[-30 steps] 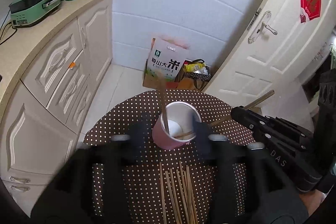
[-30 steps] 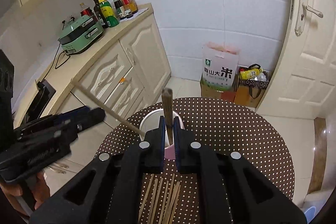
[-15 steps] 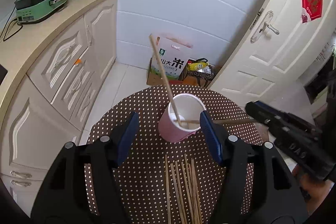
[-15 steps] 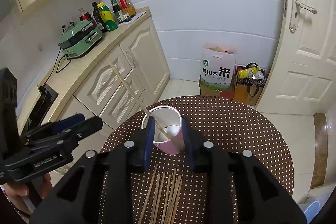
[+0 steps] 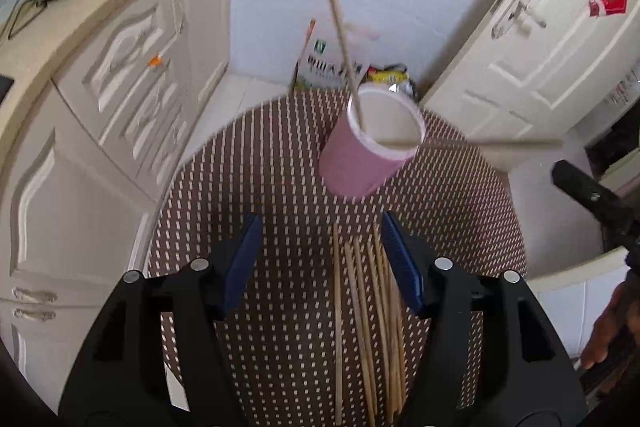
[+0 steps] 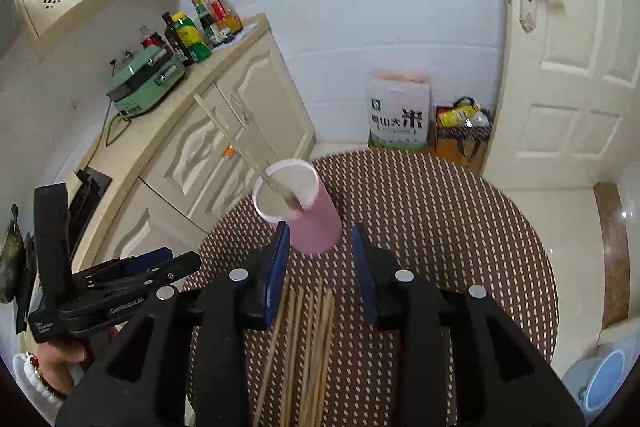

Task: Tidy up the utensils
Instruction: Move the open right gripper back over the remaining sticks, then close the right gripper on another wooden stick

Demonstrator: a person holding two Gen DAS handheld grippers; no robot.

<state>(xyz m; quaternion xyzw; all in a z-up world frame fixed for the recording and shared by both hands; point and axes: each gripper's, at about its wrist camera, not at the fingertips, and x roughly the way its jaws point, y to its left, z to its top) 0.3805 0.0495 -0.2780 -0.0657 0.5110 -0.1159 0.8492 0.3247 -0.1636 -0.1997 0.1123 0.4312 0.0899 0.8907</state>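
A pink paper cup (image 5: 362, 163) (image 6: 310, 219) stands on a round brown dotted table (image 5: 256, 187) (image 6: 440, 227). Two wooden chopsticks lean in it: one (image 5: 340, 31) (image 6: 236, 143) points up and left, the other (image 5: 500, 143) lies across the rim to the right. Several loose chopsticks (image 5: 368, 327) (image 6: 308, 339) lie on the table in front of the cup. My left gripper (image 5: 320, 259) is open and empty, above the loose chopsticks. My right gripper (image 6: 320, 259) is open and empty, just in front of the cup.
Cream cabinets (image 6: 224, 147) with a green appliance (image 6: 146, 85) and bottles (image 6: 200, 27) stand to the left. A rice bag (image 6: 400, 115) sits on the floor beyond the table. A white door (image 6: 568, 67) is at right.
Both grippers opened and let go of their chopsticks, which now lean in the cup. Both grippers drew back from the cup toward the loose chopsticks.
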